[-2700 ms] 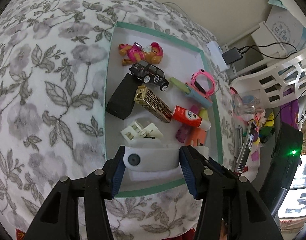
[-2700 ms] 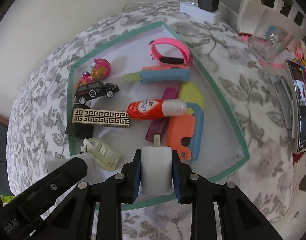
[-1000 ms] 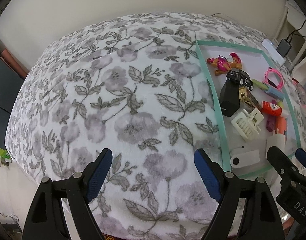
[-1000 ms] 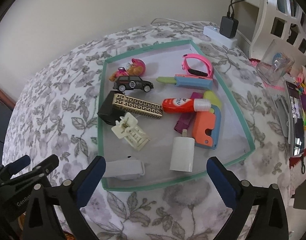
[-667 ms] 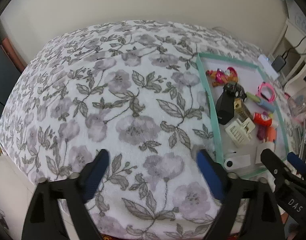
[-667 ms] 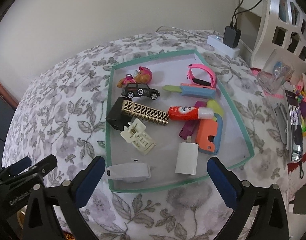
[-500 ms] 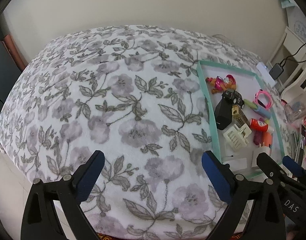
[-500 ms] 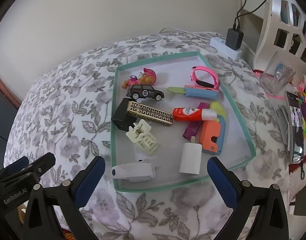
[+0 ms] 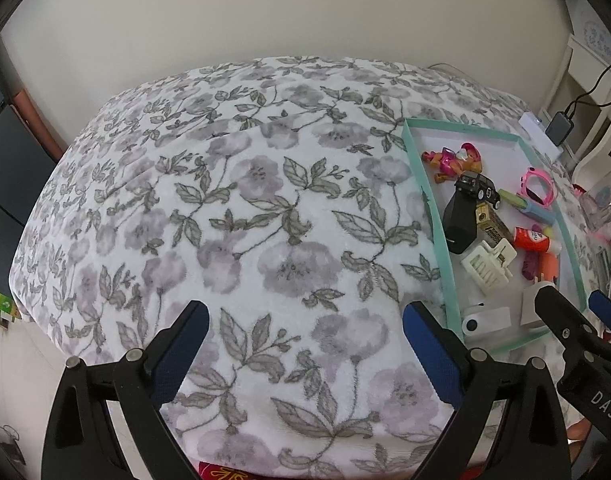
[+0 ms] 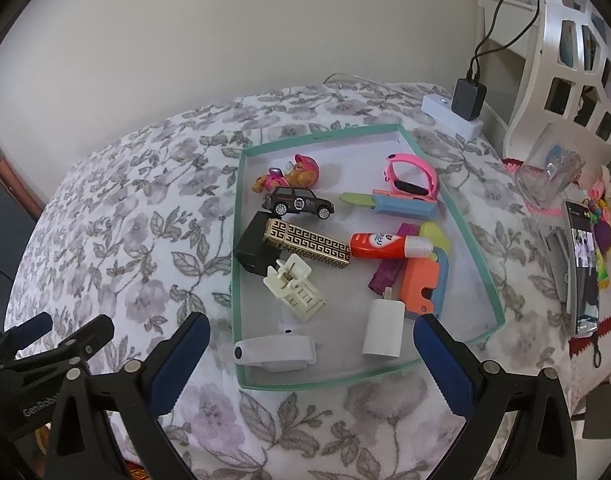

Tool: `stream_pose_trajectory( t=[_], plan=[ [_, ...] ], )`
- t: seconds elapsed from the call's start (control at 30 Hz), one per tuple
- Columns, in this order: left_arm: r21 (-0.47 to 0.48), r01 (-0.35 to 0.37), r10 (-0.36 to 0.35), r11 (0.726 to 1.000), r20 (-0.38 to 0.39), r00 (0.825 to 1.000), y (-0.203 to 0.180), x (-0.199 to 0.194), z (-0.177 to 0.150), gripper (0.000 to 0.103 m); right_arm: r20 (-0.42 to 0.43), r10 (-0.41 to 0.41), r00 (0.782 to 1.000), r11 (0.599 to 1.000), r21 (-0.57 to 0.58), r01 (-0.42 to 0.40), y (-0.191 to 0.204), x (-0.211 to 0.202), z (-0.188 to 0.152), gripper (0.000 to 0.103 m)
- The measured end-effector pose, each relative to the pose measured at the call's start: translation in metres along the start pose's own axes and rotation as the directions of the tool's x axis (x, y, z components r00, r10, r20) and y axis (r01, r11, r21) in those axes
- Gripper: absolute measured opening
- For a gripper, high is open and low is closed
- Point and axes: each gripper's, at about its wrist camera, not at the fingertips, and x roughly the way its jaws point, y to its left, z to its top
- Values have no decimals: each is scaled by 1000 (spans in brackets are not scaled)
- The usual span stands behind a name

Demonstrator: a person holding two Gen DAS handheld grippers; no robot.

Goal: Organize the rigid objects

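Note:
A shallow green-rimmed tray lies on the floral blanket and holds several small rigid items. Among them are a white charger block, a white oblong gadget, a cream hair clip, a gold patterned box, a black toy car and a pink watch. The tray also shows at the right of the left wrist view. My right gripper is open and empty, held back over the tray's near edge. My left gripper is open and empty over bare blanket, left of the tray.
A white power strip with a black plug sits behind the tray. A white chair, a clear cup, a phone and small toys crowd the right side. The blanket spreads wide to the left.
Both grippers let go of the white gadget and the charger block in the tray, opened wide and drew back and up. The left one swung left over the blanket.

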Motion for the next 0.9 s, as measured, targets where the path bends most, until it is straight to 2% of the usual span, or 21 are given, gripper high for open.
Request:
stream_pose_trajectory(
  t=[0.9],
  plan=[
    [-23,-2,3,1000,12,1000,1,-1,0,98,-16,-26,1000,999,-42,25,4,5,-2,103]
  ],
)
